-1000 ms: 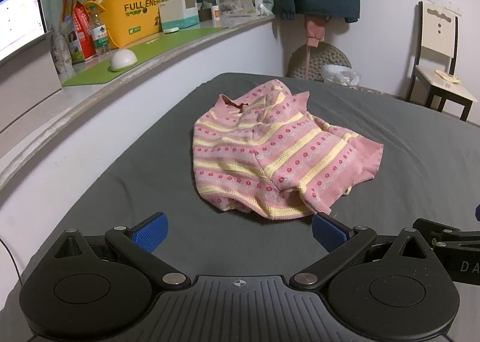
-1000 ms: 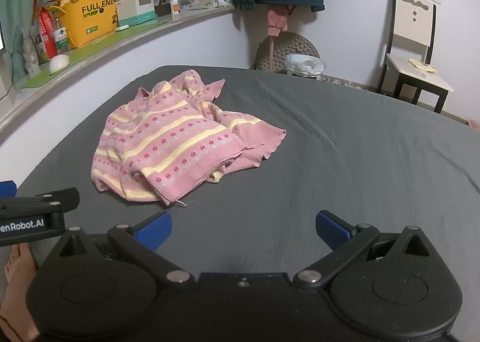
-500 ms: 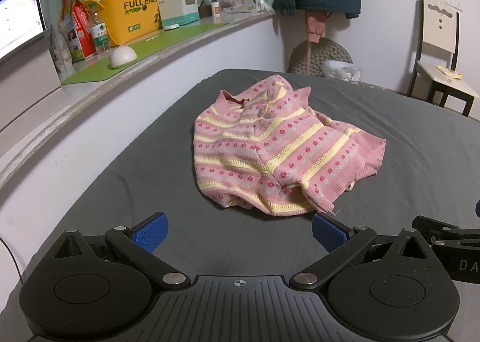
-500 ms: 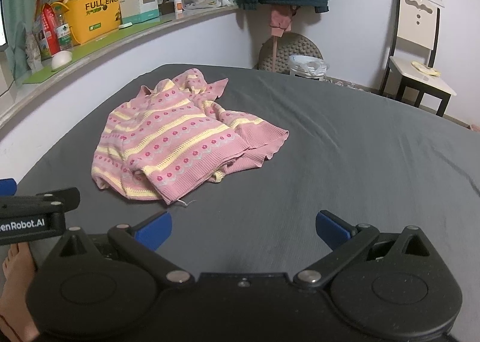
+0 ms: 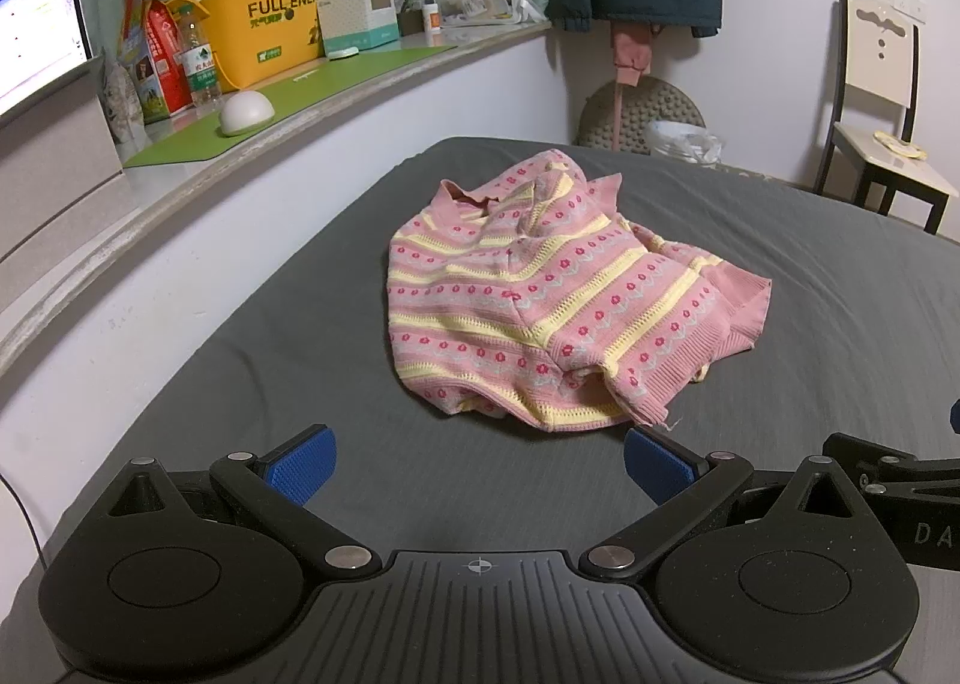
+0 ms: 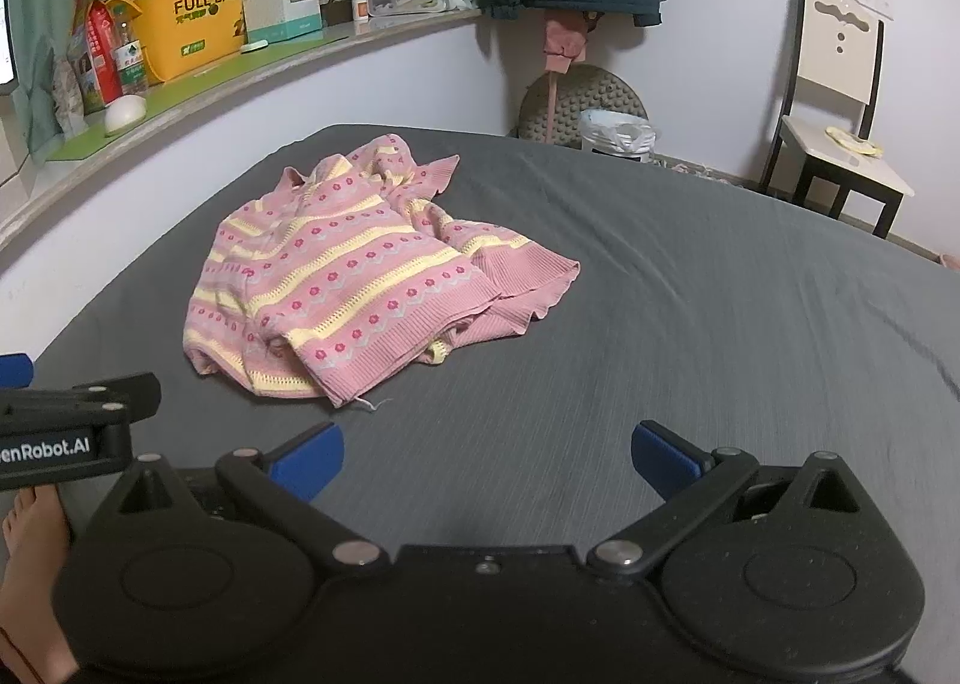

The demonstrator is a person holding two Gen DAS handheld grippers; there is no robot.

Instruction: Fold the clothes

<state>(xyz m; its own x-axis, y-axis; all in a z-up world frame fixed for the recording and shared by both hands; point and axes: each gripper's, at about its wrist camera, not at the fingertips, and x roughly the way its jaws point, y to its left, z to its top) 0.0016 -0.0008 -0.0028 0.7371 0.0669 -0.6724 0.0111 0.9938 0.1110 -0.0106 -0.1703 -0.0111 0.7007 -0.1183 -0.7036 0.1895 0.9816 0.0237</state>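
A pink knit sweater (image 5: 540,300) with yellow stripes and red flowers lies crumpled on the grey bed (image 5: 300,360); in the right wrist view the sweater (image 6: 360,270) sits left of centre. My left gripper (image 5: 479,459) is open and empty, just short of the sweater's near hem. Open too, my right gripper (image 6: 487,459) hovers over bare sheet, right of the sweater's near corner and apart from it. The left gripper's body (image 6: 66,432) shows at the left edge of the right wrist view.
A curved white ledge (image 5: 180,186) along the left carries a yellow box, bottles, a laptop and a plush toy. A chair (image 5: 882,120) stands at the far right, a bin and round cushion by the far wall. A bare foot (image 6: 30,564) is beside the bed.
Both grippers have moved forward toward the sweater, which now lies closer to the fingertips. Both stay open. The sweater itself has not moved.
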